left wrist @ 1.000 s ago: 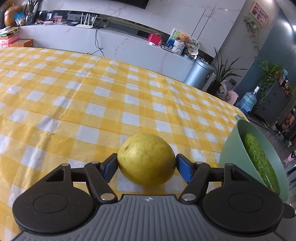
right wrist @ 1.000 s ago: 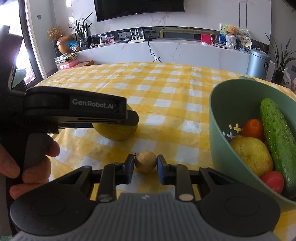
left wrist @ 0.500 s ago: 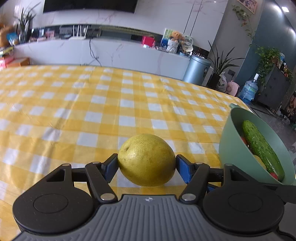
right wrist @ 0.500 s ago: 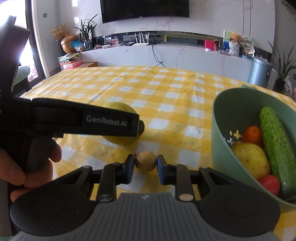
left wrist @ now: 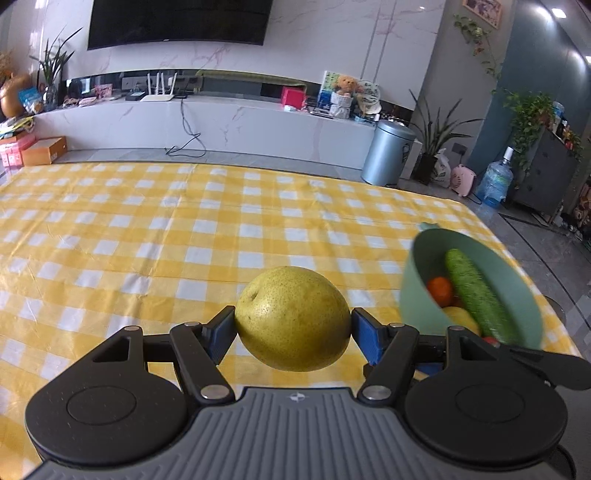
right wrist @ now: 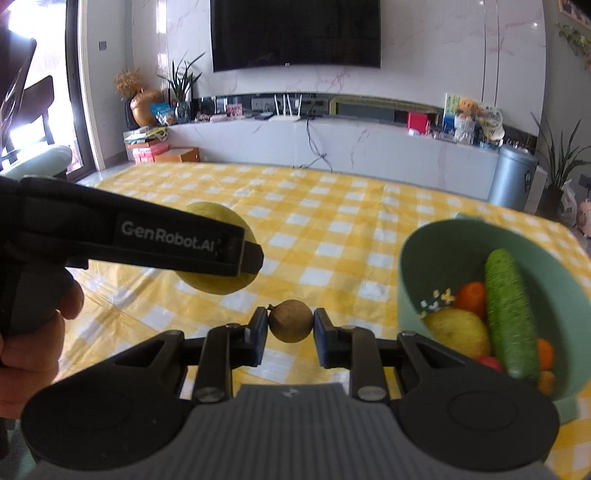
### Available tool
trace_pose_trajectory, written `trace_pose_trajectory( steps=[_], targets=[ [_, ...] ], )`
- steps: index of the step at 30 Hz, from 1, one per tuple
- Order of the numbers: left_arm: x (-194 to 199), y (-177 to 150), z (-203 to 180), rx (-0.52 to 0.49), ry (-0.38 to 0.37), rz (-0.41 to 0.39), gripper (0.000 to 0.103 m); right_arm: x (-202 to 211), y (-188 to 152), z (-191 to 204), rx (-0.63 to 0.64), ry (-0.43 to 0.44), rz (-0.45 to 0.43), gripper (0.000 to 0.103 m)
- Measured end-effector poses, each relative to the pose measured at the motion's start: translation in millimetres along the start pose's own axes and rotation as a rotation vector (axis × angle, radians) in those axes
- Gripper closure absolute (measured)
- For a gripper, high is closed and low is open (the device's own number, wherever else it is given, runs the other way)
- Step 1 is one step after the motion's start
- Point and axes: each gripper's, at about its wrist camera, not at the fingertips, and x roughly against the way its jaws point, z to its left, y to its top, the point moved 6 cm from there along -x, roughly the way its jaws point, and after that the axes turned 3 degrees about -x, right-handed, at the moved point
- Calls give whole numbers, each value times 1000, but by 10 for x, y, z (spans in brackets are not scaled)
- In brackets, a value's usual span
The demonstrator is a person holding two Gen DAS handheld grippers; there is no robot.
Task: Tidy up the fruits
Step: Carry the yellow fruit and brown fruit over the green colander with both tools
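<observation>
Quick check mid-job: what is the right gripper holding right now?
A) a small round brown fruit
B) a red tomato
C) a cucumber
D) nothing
A: the right gripper is shut on a small brown fruit, while the cucumber lies in the green bowl.

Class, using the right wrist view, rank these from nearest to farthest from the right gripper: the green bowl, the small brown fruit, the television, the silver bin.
1. Small brown fruit: clamped in the right gripper.
2. Green bowl: on the table, just right.
3. Silver bin: on the floor beyond the table, far right.
4. Television: on the back wall.
</observation>
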Motion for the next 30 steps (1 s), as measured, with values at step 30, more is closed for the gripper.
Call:
trace_pose_trajectory(
  steps=[30],
  targets=[
    [-261,389,-1397,-226,-187,59,26,869,203,-1661,-290,-262,-135,80]
  ],
)
